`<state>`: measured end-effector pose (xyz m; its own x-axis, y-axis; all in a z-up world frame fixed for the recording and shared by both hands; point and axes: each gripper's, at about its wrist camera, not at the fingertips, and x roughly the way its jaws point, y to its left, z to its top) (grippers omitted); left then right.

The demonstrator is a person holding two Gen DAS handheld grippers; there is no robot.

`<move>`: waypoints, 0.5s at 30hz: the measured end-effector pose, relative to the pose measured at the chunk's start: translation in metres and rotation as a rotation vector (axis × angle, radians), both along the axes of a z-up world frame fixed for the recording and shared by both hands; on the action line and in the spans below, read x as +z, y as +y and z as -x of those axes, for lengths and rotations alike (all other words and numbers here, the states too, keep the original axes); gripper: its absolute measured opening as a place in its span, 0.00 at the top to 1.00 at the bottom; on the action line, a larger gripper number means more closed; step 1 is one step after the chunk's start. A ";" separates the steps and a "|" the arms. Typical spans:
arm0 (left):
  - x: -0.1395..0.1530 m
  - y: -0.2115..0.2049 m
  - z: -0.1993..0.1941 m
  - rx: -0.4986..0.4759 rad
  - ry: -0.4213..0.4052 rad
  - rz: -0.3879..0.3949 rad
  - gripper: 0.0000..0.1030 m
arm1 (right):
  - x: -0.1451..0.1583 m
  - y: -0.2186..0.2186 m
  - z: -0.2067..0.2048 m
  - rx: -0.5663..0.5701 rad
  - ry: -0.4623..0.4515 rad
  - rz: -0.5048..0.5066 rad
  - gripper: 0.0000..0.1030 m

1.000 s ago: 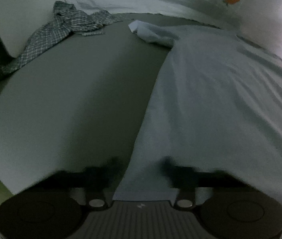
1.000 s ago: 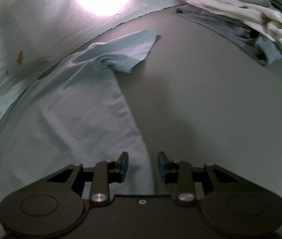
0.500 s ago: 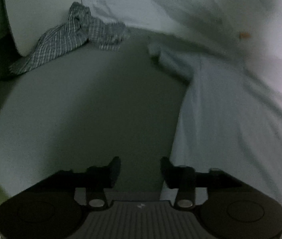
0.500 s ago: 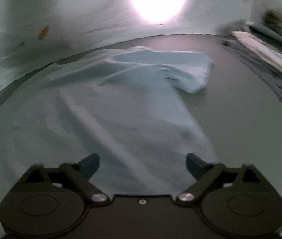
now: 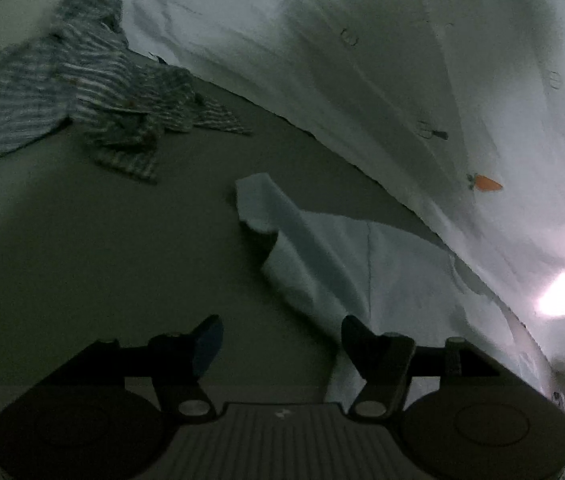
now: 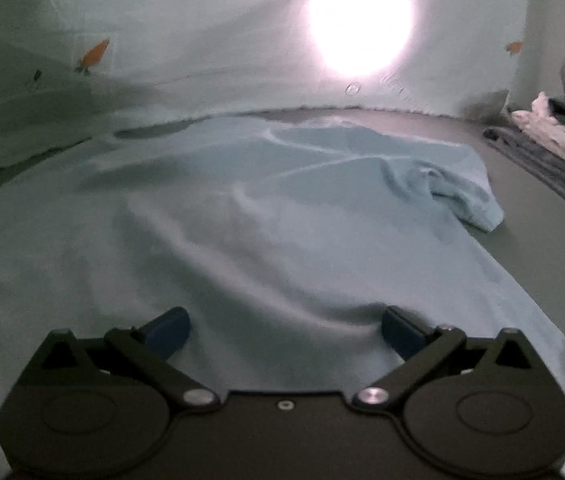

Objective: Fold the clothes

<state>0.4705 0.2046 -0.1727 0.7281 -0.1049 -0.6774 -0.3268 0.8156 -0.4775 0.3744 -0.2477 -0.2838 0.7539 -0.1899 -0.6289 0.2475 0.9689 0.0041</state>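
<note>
A pale blue T-shirt [image 6: 266, 216] lies spread flat on the grey surface [image 6: 554, 248], its right sleeve [image 6: 462, 200] crumpled. In the left wrist view its left sleeve [image 5: 282, 224] lies bunched ahead of my left gripper [image 5: 280, 338]. That gripper's jaws are opening, with only bare surface and the shirt's edge below them and nothing pinched. My right gripper [image 6: 284, 326] hovers over the shirt's body with its jaws spread wide and a ripple of cloth below, not gripped.
A checked shirt [image 5: 94, 92] lies crumpled at the far left. A stack of grey and white clothes [image 6: 554, 148] sits at the far right. A pale printed sheet [image 5: 402, 80] hangs behind the surface, with a bright light spot [image 6: 358, 20] on it.
Both grippers let go of the shirt's edge and opened. The left one swung towards the left sleeve; the right one moved over the shirt's body, facing the collar.
</note>
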 end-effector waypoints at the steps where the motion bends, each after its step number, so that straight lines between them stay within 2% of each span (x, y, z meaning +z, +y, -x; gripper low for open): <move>1: -0.004 0.003 -0.012 -0.012 -0.003 0.006 0.35 | 0.000 0.000 -0.001 -0.002 0.002 0.002 0.00; 5: -0.016 0.009 -0.049 -0.056 -0.022 0.008 0.38 | -0.001 0.000 -0.002 -0.003 0.001 0.003 0.00; 7: -0.020 0.008 -0.060 -0.062 -0.036 0.008 0.49 | -0.001 0.001 -0.002 -0.005 0.002 0.004 0.00; 8: -0.022 0.008 -0.064 -0.060 -0.031 0.001 0.66 | -0.002 0.002 -0.003 -0.007 0.002 0.005 0.00; 9: -0.022 0.006 -0.066 -0.050 -0.018 -0.013 0.97 | -0.002 0.002 -0.003 -0.008 0.002 0.005 0.00; 11: -0.022 0.006 -0.066 -0.024 0.010 -0.040 0.96 | -0.002 0.003 -0.002 -0.009 0.001 0.005 0.00; 15: -0.014 0.015 -0.041 0.061 0.023 0.034 0.96 | -0.002 0.002 -0.002 -0.008 0.001 0.005 0.00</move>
